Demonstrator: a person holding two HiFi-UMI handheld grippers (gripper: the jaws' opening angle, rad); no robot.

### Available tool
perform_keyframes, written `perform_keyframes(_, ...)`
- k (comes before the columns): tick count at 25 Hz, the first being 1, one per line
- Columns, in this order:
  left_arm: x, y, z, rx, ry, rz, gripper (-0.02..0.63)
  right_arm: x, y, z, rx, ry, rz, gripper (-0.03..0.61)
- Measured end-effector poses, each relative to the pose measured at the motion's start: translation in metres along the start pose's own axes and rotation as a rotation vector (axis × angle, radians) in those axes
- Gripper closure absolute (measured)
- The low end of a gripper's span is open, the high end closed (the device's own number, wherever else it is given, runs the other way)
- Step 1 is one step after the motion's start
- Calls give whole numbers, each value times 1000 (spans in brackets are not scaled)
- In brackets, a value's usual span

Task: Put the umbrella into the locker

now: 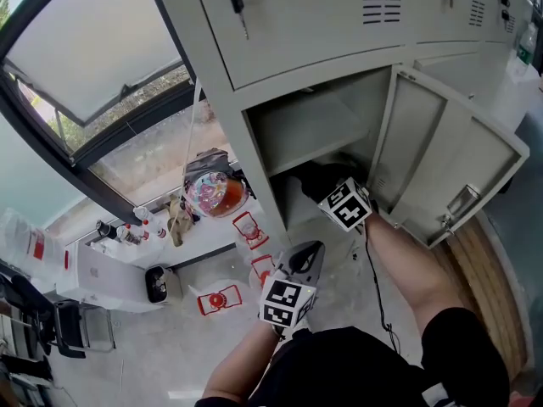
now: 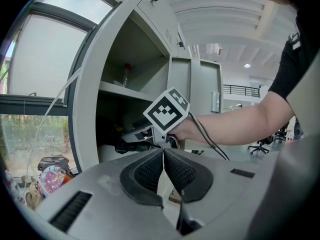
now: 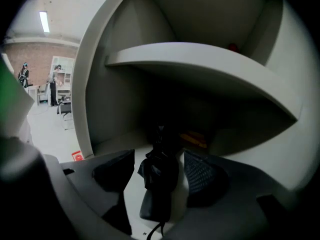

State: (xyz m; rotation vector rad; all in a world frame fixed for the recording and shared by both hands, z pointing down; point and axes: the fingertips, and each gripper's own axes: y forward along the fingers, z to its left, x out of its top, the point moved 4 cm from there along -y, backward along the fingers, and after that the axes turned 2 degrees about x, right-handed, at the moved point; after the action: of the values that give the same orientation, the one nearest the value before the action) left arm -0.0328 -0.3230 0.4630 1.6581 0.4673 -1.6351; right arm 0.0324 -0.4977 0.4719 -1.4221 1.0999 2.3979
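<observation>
Half the umbrella (image 3: 156, 196) fades into the dark locker (image 3: 100, 94); my right gripper (image 3: 160, 161) stands released around it, left gripper (image 2: 163, 156) clenched empty.

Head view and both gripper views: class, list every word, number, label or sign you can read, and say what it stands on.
No words or numbers can be read in any view.
Upper marker cube: black-and-white square pattern, no letters.
Lower marker cube: the same kind of pattern.
Red-and-white cards on the floor: print too small to read.
White box: small dark mark, too blurred.
</observation>
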Motion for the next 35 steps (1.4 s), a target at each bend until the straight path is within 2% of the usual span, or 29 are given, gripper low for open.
perform_keyframes(18,-11,-11,-52,55,-38,-8,594,-15,-81,31,55,-7,-110,224)
perform_keyframes(22,-17,-17,-66,79,-52,-9,594,-16,-102,41,72,-9,-142,262)
perform_keyframes(25,-22,-22,-77,97,-65,-8,594,-19,-118,51,94,8,-162,326)
perform_keyframes(27,-24,-25,-84,107,-69,-6,594,-22,-128,55,94,10,-180,402)
perform_keyframes(29,-27,-28,-92,118,-74,-3,594,-25,-138,58,89,23,-201,521)
perform_keyframes(35,-31,-42,-104,142,-73,0,594,-39,-155,70,113,107,-211,525)
